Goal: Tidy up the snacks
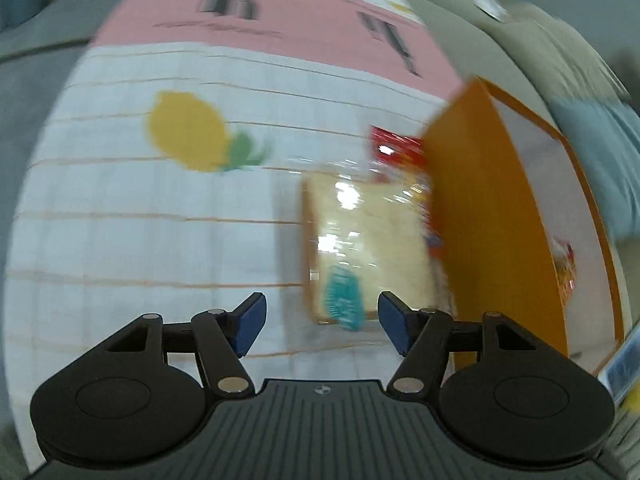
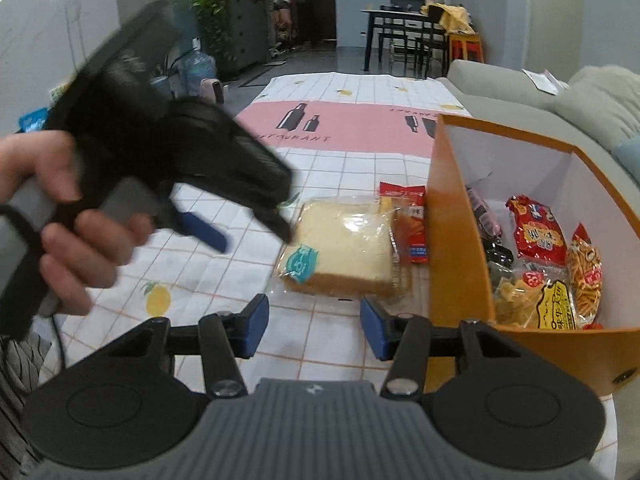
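A slice of bread in clear wrap with a teal label [image 1: 368, 240] [image 2: 344, 252] lies flat on the tablecloth, up against the orange box [image 1: 480, 220] [image 2: 456, 240]. A red snack packet [image 1: 396, 152] [image 2: 408, 224] lies just behind the bread, also against the box wall. Inside the box are several snack bags [image 2: 536, 232]. My left gripper [image 1: 322, 324] [image 2: 248, 234] hovers open just left of and above the bread, held by a hand [image 2: 60, 216]. My right gripper [image 2: 314, 330] stands open with nothing between its pads, on the near side of the bread.
The cloth [image 2: 200, 272] is a white grid with lemon prints and a pink band [image 2: 352, 128] further back. A grey sofa [image 2: 520, 96] runs along the right behind the box. Far off stand a dining table with chairs [image 2: 404, 36] and potted plants.
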